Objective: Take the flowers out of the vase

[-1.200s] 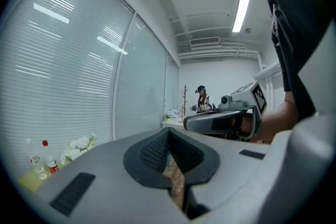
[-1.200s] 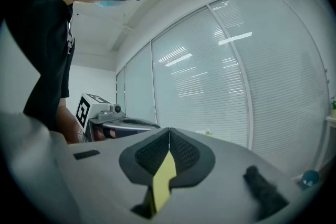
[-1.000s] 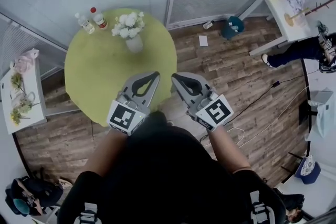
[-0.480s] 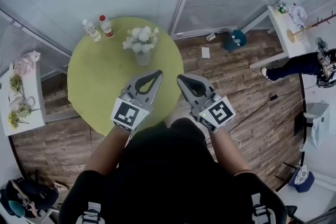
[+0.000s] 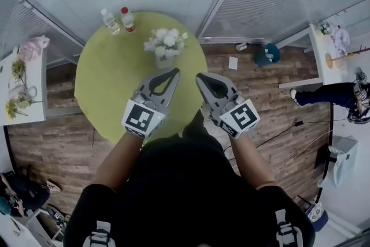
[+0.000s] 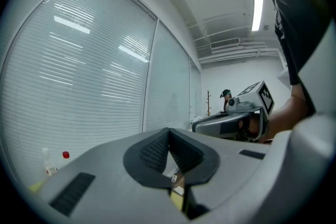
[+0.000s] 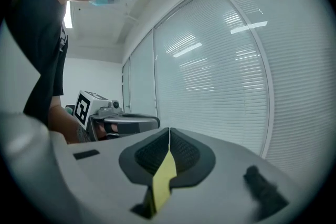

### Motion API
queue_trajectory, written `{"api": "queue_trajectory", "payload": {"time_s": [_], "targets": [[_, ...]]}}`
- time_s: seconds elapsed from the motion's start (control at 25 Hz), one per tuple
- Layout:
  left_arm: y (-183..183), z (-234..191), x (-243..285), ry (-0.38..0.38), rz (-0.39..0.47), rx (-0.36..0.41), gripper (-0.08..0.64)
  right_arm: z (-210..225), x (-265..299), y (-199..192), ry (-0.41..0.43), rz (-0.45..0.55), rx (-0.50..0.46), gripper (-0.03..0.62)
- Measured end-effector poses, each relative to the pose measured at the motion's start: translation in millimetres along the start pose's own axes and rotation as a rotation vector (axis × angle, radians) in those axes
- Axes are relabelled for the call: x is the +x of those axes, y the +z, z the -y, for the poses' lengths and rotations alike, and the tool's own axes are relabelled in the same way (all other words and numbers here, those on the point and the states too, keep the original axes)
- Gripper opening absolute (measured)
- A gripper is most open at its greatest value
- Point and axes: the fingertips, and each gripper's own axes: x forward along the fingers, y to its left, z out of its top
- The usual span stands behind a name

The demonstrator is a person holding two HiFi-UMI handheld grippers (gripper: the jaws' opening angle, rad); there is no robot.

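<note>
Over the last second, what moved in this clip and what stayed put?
The left tongs and right tongs advanced with the person toward the green table, nearing the vase. Nothing gripped or released. Both stay shut and empty; the flowers remain in the vase.

The head camera looks steeply down from above the person onto the table (image 5: 110,84), the left gripper (image 5: 175,72) and the right gripper (image 5: 199,76), whereas each gripper camera sits close behind its own jaws, faces roughly level towards the blinds (image 6: 89,60), and shows the other gripper alongside.
</note>
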Motion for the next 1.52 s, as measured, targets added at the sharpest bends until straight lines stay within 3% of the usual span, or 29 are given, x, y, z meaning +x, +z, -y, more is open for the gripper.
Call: {"api": "queue_trajectory", "payload": {"time_s": [0.2, 0.52, 1.0, 1.2, 1.52], "targets": [[1.0, -14.9, 15.7, 0.103, -0.007, -0.004, 0.012, 23.2, 15.0, -1.4, 0.099, -0.008, 0.005, 0.018], [-5.4, -40.4, 48.4, 0.234, -0.012, -0.037, 0.012, 70.3, 44.7, -9.9, 0.176, -0.02, 0.001, 0.02], [-25.7, -72.7, 73.5, 0.349, -0.025, -0.062, 0.012, 100.8, 91.3, -29.9, 0.226, -0.051, -0.037, 0.024], [-32.3, -79.7, 76.2, 0.37, -0.039, -0.06, 0.012, 106.9, 107.8, -39.7, 0.229, -0.075, -0.031, 0.124], [-42.9, -90.6, 76.5, 0.38, -0.071, -0.062, 0.012, 112.1, 137.0, -53.6, 0.247, -0.112, -0.024, 0.203]]}}
